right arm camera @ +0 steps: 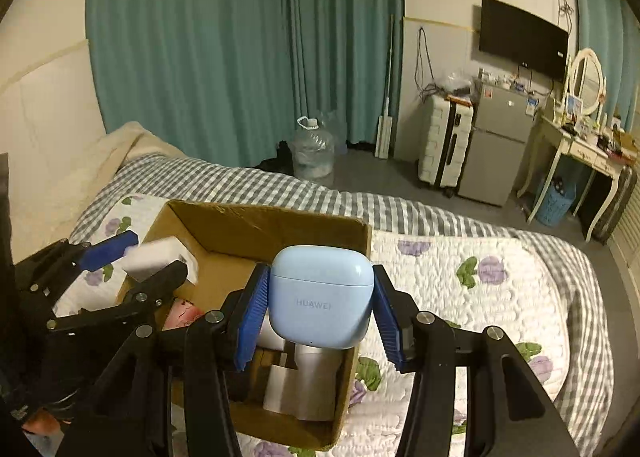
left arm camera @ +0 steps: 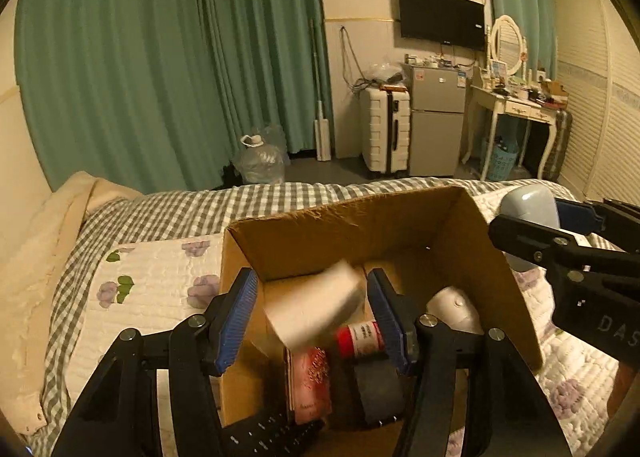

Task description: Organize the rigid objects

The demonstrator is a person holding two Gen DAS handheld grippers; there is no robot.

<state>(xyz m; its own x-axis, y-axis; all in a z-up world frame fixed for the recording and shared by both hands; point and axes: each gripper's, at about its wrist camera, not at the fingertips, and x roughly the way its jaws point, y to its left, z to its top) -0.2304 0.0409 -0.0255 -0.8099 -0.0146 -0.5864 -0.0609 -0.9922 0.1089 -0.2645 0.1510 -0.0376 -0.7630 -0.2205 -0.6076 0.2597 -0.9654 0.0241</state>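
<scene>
A person's right gripper (right arm camera: pixel 320 311) pinches a pale blue Huawei earbud case (right arm camera: pixel 320 297) between its blue ribbed pads (right arm camera: pixel 250 321), holding it upright above the near right corner of an open cardboard box (right arm camera: pixel 276 221) on a bed. In the left wrist view the left gripper (left arm camera: pixel 312 311) hangs over the same box (left arm camera: pixel 500 265) with its pads (left arm camera: pixel 240 313) spread wide; a small white box (left arm camera: pixel 316 309), blurred, sits in the gap between them, and whether either pad touches it cannot be told. From the right wrist view that white box (right arm camera: pixel 160 257) shows at the box's left wall, beside the left gripper's (right arm camera: pixel 132 257) fingers. Inside the cardboard box lie a red-and-white tube (left arm camera: pixel 360 337), a pink printed packet (left arm camera: pixel 312 381), a dark grey block (left arm camera: pixel 376 385) and a white rounded object (left arm camera: pixel 454 307); the right wrist view also shows a silver-white cylinder (right arm camera: pixel 304 381) under the earbud case. The box rests on a white quilted cover with purple flowers (right arm camera: pixel 472 289), laid over a grey checked bedspread (right arm camera: pixel 400 209). Beyond the bed stand a clear water jug (right arm camera: pixel 312 153) on the floor, teal curtains (right arm camera: pixel 240 37), a white suitcase (right arm camera: pixel 442 145), a silver fridge (right arm camera: pixel 496 145), a wall-mounted television (right arm camera: pixel 524 41) and a white dressing table with an oval mirror (right arm camera: pixel 584 81).
</scene>
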